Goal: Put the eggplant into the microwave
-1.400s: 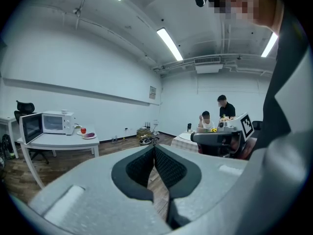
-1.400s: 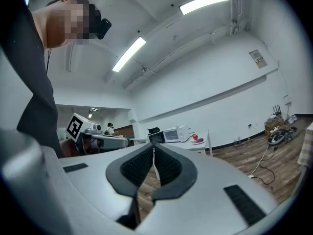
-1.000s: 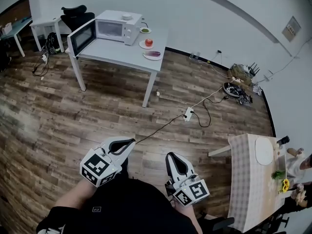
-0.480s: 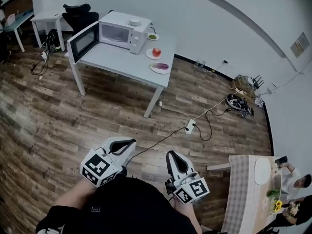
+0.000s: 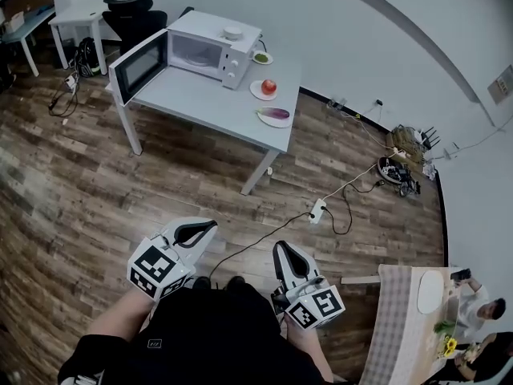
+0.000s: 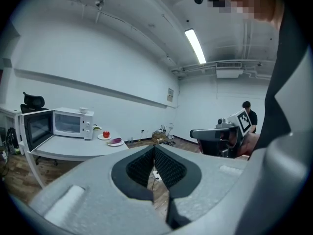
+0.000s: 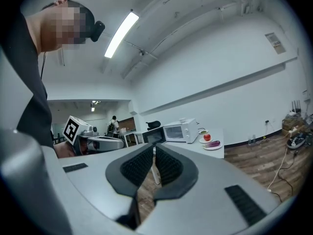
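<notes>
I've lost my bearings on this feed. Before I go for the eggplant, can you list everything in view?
microwave: one, white, on the table, door open
table: one, grey, ahead on the wood floor
eggplant: one, purple, on a plate near the table's right edge
fruit: one, red, on its own plate beside the eggplant
power strip: one, white, on the floor
chair: one, black, behind the table
left tool: one, white, shut, empty
right tool: one, white, shut, empty

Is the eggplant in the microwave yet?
Not yet. Done: the door of the microwave stands open. In hand: nothing; the left gripper and right gripper are both shut and empty, far from the table. Left: reach the table, pick the eggplant off its plate, put it inside.
</notes>
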Motion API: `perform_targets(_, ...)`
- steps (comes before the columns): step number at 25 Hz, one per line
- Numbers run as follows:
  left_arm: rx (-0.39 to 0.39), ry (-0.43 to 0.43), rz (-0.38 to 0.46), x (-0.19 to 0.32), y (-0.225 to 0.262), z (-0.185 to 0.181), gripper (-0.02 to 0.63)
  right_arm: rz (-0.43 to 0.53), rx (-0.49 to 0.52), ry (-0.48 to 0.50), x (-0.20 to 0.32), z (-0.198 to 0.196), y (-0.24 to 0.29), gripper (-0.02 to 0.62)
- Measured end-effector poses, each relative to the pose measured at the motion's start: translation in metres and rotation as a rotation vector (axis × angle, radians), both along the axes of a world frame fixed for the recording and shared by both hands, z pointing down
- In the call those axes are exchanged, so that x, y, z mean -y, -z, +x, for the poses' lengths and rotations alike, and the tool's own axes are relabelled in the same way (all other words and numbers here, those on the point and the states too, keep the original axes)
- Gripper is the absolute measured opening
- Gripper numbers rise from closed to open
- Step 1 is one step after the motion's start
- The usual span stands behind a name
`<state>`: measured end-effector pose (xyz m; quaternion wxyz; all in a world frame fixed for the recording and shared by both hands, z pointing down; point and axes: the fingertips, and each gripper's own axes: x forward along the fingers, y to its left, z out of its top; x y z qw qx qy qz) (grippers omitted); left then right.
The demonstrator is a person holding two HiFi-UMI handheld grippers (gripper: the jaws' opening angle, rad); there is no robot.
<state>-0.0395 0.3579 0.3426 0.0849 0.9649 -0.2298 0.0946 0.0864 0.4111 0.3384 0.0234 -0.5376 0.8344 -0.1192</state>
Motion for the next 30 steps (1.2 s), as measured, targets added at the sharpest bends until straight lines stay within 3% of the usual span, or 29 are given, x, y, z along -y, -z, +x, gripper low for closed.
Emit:
perform_targets(9,0.012,0.048,-0.012,0.050,-0.012,0.013,0.009,-0.007,0.010,0.045,0.054,0.016,-0.011,0.018)
perform_targets(30,0.078,0.205,-0.019,0.190,0.002,0.137,0.009,0.031,0.000,0.209,0.220,0.144,-0.019,0.018)
